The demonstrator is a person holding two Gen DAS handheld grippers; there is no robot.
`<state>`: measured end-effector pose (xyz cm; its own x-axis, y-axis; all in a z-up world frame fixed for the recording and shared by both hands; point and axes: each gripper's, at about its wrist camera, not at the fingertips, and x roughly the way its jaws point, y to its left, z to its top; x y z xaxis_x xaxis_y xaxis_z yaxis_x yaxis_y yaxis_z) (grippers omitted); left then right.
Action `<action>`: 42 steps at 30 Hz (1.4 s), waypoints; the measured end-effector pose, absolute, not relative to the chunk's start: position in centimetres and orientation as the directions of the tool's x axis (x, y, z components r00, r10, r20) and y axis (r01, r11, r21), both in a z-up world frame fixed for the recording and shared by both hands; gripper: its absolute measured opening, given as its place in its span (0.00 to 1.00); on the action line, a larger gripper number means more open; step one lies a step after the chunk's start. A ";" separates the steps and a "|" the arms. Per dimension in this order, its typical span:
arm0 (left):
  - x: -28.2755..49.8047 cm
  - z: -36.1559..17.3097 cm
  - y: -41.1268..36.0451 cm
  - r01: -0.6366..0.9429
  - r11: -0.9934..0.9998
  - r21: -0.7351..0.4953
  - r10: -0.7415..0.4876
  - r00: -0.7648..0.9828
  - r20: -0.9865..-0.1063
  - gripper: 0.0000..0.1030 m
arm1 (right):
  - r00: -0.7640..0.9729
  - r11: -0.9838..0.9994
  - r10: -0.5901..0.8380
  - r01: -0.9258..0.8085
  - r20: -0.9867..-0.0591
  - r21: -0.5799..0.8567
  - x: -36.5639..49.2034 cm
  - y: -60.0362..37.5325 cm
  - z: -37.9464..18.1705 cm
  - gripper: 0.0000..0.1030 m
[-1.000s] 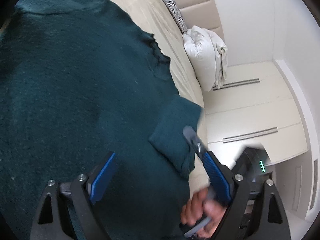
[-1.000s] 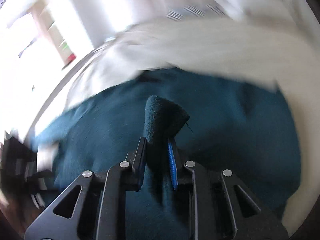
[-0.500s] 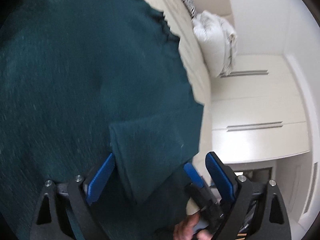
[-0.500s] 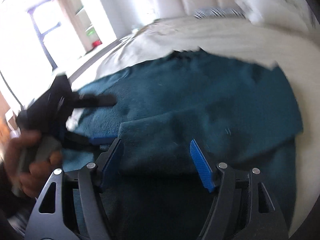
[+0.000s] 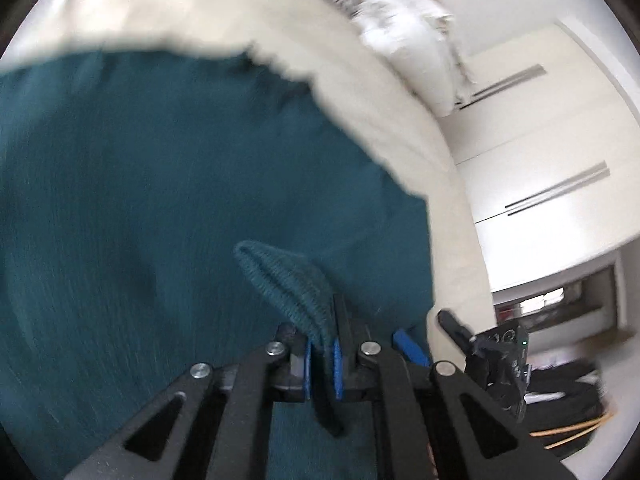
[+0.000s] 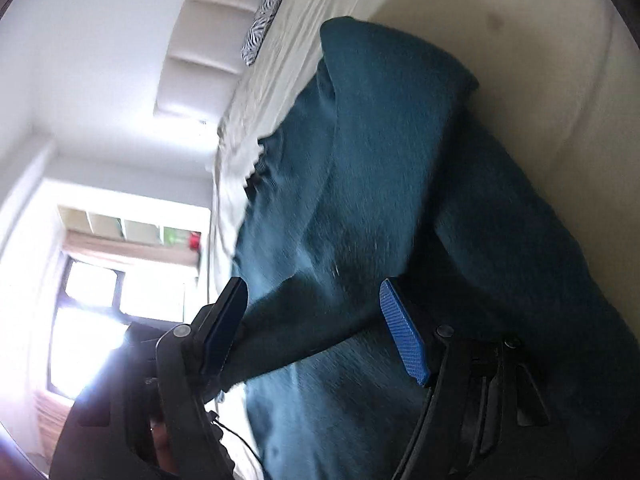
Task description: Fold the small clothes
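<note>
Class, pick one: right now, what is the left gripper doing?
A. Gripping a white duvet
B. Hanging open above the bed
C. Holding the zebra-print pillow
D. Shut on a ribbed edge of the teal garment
D: in the left wrist view the left gripper has its blue pads pressed together on a ribbed fold of the teal garment.

Dark teal knit garment [image 5: 168, 184], spread over a cream bed surface and filling most of the left wrist view; a ribbed hem fold [image 5: 288, 276] is raised and pinched upright. In the right wrist view the garment [image 6: 400, 184] lies partly doubled, one layer overlapping another, with a ragged edge toward the headboard
</note>
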<state>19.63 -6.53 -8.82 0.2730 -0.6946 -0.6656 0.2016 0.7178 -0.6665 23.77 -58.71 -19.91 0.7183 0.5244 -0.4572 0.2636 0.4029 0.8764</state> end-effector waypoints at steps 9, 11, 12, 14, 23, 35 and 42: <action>23.0 1.9 -5.9 0.454 0.720 -0.524 -0.694 0.489 -0.529 0.08 | 0.773 0.165 0.539 0.294 -0.336 0.941 27.0 -60.6 -20.4 0.72; 23.8 3.0 -5.9 0.468 0.727 -0.503 -0.687 0.510 -0.518 0.08 | 0.781 0.117 0.547 0.287 -0.303 0.951 27.1 -60.1 -20.7 0.75; 24.2 3.3 -5.9 0.478 0.724 -0.498 -0.690 0.511 -0.512 0.08 | 0.779 0.106 0.552 0.289 -0.298 0.952 27.2 -59.9 -21.0 0.75; 24.8 3.4 -5.9 0.486 0.727 -0.485 -0.687 0.516 -0.512 0.08 | 0.783 0.085 0.548 0.298 -0.294 0.951 28.0 -59.7 -21.6 0.75; 26.8 -3.7 -4.2 0.366 0.748 -0.554 -0.661 0.486 -0.571 0.08 | 0.872 0.047 0.431 0.236 -0.233 0.971 32.8 -64.8 -20.7 0.75; 27.4 -13.6 1.6 0.145 0.752 -0.643 -0.630 0.444 -0.637 0.08 | 0.903 0.064 0.372 0.205 -0.214 0.977 29.1 -66.2 -22.7 0.66; 24.9 -14.3 2.3 0.143 0.732 -0.667 -0.649 0.446 -0.616 0.08 | 0.873 0.134 0.318 0.345 -0.370 0.929 28.3 -66.2 -22.1 0.61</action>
